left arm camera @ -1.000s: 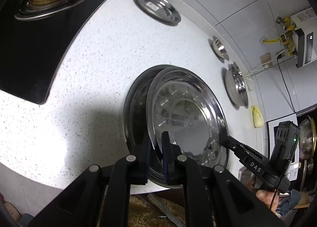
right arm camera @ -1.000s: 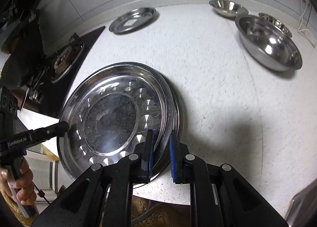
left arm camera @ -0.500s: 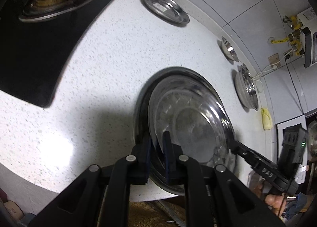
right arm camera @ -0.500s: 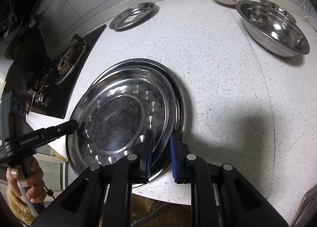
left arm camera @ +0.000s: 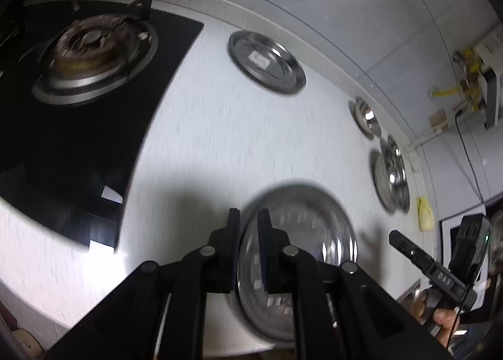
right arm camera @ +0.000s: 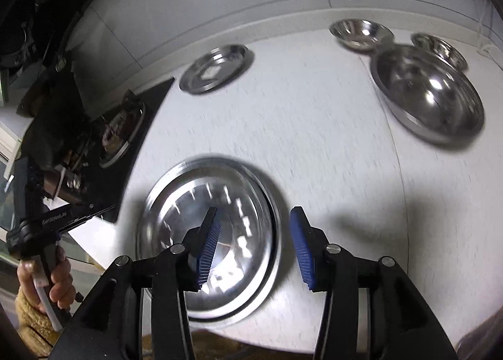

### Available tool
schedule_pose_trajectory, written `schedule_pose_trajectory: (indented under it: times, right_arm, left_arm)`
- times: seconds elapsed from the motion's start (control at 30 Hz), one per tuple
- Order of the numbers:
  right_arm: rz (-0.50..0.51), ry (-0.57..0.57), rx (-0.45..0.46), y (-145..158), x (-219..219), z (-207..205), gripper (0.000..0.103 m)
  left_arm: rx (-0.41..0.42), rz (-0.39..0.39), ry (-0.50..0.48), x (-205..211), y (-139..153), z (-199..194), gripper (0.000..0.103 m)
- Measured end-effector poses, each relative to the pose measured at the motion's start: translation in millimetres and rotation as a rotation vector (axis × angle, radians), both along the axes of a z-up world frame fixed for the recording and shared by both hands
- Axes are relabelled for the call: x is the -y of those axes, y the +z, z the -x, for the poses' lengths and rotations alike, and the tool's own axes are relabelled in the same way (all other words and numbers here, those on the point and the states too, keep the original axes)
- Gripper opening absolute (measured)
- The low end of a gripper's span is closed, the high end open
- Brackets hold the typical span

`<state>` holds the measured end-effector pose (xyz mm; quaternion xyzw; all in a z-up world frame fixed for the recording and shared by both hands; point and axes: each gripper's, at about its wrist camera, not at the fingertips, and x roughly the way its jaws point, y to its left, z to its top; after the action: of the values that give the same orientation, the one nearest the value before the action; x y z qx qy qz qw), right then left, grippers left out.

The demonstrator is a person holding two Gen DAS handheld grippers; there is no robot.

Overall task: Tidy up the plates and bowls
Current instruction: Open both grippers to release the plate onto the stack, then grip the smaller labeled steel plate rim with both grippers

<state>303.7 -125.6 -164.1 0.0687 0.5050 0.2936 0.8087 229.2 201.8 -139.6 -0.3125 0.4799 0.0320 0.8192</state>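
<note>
Blue ribbed pads (right arm camera: 301, 250) on our right gripper (right arm camera: 255, 246) stand wide apart and hold nothing, hovering above the stacked steel plates (right arm camera: 207, 234) near the counter's (right arm camera: 314, 139) front edge. Our left gripper (left arm camera: 248, 250) has only a narrow gap between its fingers, raised over the plates' left rim (left arm camera: 248, 234); blur hides whether it grips.

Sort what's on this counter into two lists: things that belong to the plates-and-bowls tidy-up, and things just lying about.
Belongs to the job:
- stacked large plates
- small plate near the wall
- large bowl
- two small bowls behind it

Just lying about:
- gas stove
- yellow cloth
- wall cable
</note>
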Motion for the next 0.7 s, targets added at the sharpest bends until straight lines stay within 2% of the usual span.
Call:
schedule_pose_trajectory:
  times: [0.13, 0.2, 0.23, 0.27, 0.3, 0.37, 0.4, 0.57, 0.7]
  right_arm:
    - [-0.079, 0.025, -0.032, 9, -24, -51, 0.057]
    - [-0.099, 0.036, -0.046, 14, -43, -81, 0.061]
    - [-0.111, 0.047, -0.059, 14, -55, -98, 0.066]
    - [-0.118, 0.054, -0.071, 13, -66, -113, 0.067]
    - [-0.111, 0.051, -0.079, 11, -76, -126, 0.068]
    - [-0.1, 0.058, -0.096, 3, -101, -159, 0.078]
    - [-0.106, 0.063, -0.12, -5, -114, -177, 0.079]
    - [-0.074, 0.018, -0.181, -41, -148, -227, 0.079]
    - [-0.079, 0.002, -0.208, -63, -161, -249, 0.079]
  left_arm:
    - [-0.037, 0.016, 0.019, -35, 10, -69, 0.011]
    - [-0.061, 0.03, 0.04, -54, 10, -107, 0.015]
    - [-0.073, 0.021, 0.039, -62, 8, -128, 0.03]
    - [-0.079, 0.016, 0.041, -71, 6, -147, 0.04]
    - [-0.089, 0.017, 0.048, -79, 1, -164, 0.042]
    - [-0.123, 0.035, 0.069, -93, -11, -191, 0.043]
    - [-0.141, 0.05, 0.082, -101, -20, -206, 0.044]
    - [-0.187, 0.035, 0.11, -123, -48, -250, 0.045]
    - [-0.197, 0.032, 0.105, -131, -64, -274, 0.045]
